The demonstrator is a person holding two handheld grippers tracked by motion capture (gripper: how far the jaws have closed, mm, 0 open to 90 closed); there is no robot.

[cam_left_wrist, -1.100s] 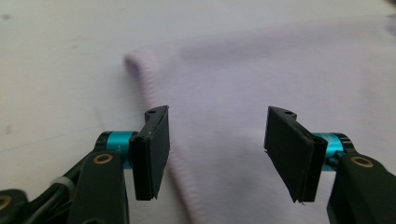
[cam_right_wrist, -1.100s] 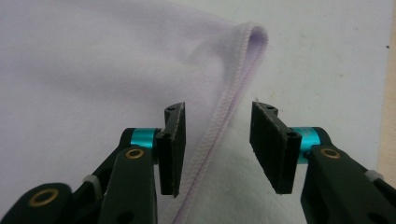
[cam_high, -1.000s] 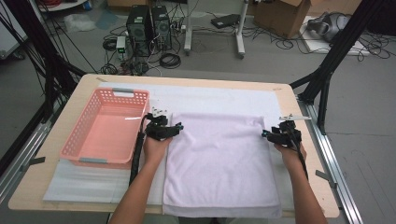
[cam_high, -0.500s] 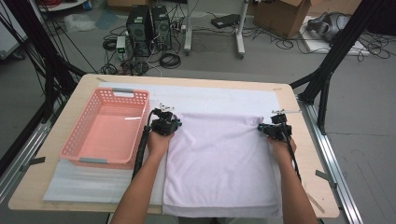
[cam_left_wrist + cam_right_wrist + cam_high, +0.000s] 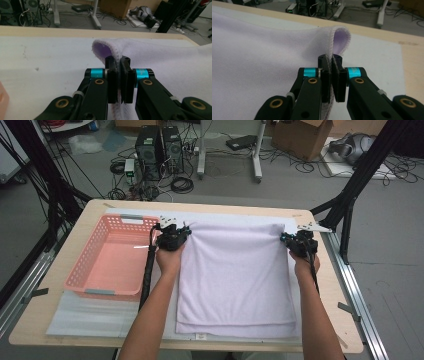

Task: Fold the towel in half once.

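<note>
Jaws on both my left gripper (image 5: 119, 75) and right gripper (image 5: 331, 75) have just closed on the far corners of the lilac towel (image 5: 235, 275) lying on the surface (image 5: 320, 330), and those corners now lift, so folding can begin.

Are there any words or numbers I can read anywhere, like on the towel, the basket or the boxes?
None can be read.
The lilac towel and the pink basket are plain.
The small white tag at the table's near edge is too small to read.
The cardboard box on the floor shows no print that can be made out.
The computer towers are too far and blurred.
</note>
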